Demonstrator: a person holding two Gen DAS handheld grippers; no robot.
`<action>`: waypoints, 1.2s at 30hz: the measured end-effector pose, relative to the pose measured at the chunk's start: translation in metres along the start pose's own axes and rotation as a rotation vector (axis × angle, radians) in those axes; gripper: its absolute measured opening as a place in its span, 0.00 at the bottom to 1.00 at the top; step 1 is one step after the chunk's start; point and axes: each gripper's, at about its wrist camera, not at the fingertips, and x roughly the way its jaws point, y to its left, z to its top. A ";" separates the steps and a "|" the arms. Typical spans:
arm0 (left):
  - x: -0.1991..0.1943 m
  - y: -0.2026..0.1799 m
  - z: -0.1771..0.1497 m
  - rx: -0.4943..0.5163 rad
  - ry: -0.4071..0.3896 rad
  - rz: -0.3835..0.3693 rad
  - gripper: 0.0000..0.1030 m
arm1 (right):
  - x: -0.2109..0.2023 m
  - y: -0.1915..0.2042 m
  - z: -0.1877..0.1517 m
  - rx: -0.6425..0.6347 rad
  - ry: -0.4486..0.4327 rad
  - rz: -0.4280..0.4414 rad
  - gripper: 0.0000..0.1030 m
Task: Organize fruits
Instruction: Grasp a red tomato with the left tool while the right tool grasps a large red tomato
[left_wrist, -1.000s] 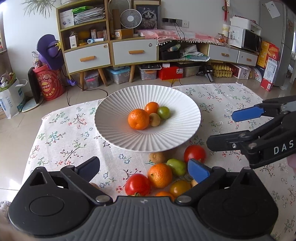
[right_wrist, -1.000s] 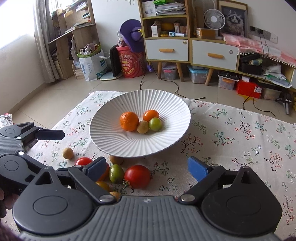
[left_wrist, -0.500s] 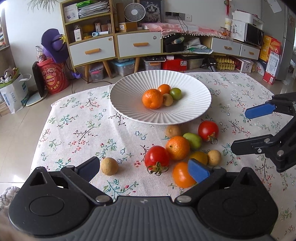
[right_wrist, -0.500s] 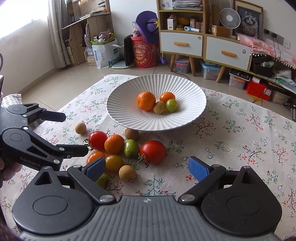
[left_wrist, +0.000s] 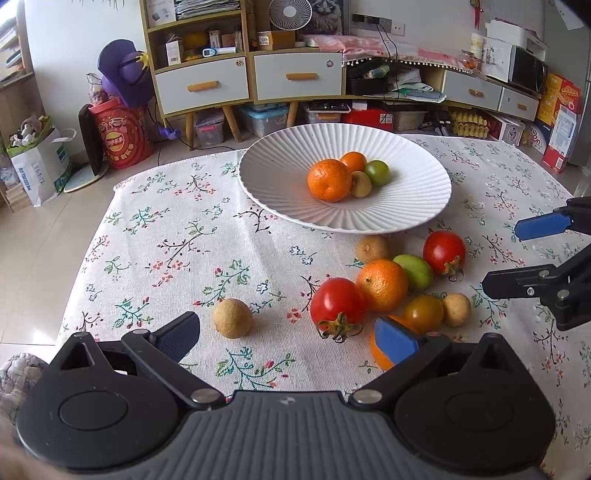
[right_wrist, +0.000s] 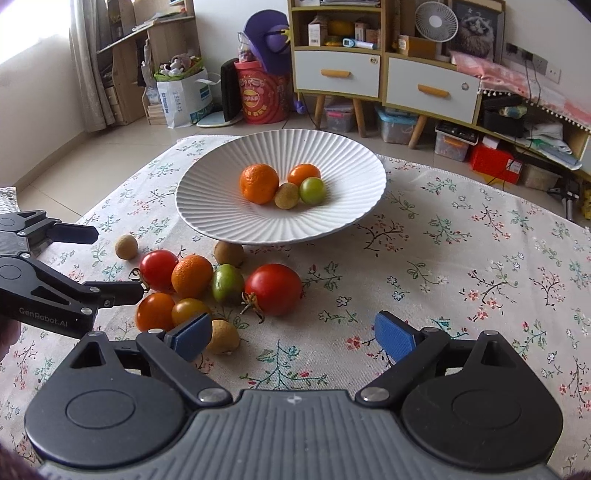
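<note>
Four fruits already sit in the hollow of the wide white ribbed plate (left_wrist: 424, 206): a large orange mandarin (left_wrist: 329, 180), a smaller orange fruit, a small brown round fruit and a green one. The rest lie on the flowered cloth (left_wrist: 166, 236) just in front of the plate's near rim: a big red tomato (right_wrist: 273, 289), a second red tomato (left_wrist: 337, 301), an orange mandarin (left_wrist: 382, 284), a green oblong fruit (left_wrist: 414, 271), smaller orange and amber ones and some brown round fruits, clustered and mostly touching. One tan round fruit (left_wrist: 232, 318) lies apart, to the left of the cluster.

The step in hand looks like the pause between picks. The left gripper (left_wrist: 288, 334) hangs over the cloth on the near side of the cluster, jaws wide and empty. The right gripper (right_wrist: 293, 334) hangs near the plate's right-front side, jaws also wide and empty. By my reading about a third of the fruit is in the plate.

The next move calls for choosing one fruit at the cluster's edge, lowering open jaws around it without nudging its neighbours, which would roll, and closing gently; the tomatoes would probably bruise.

The desk is covered by a thin pale cloth with creases. Behind the plate stand a low white-drawered cabinet (left_wrist: 251, 79) with a small fan, a red drum, storage boxes and cables on a tiled floor.
</note>
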 end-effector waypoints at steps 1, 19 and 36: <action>0.001 -0.001 0.001 -0.003 -0.001 0.004 0.92 | 0.001 0.000 0.000 -0.001 0.002 -0.003 0.89; 0.011 -0.019 0.012 0.011 0.025 -0.061 0.37 | 0.023 0.004 0.013 0.071 0.071 0.020 0.51; 0.021 -0.016 0.014 0.000 0.056 -0.032 0.32 | 0.030 0.014 0.017 0.036 0.063 -0.002 0.43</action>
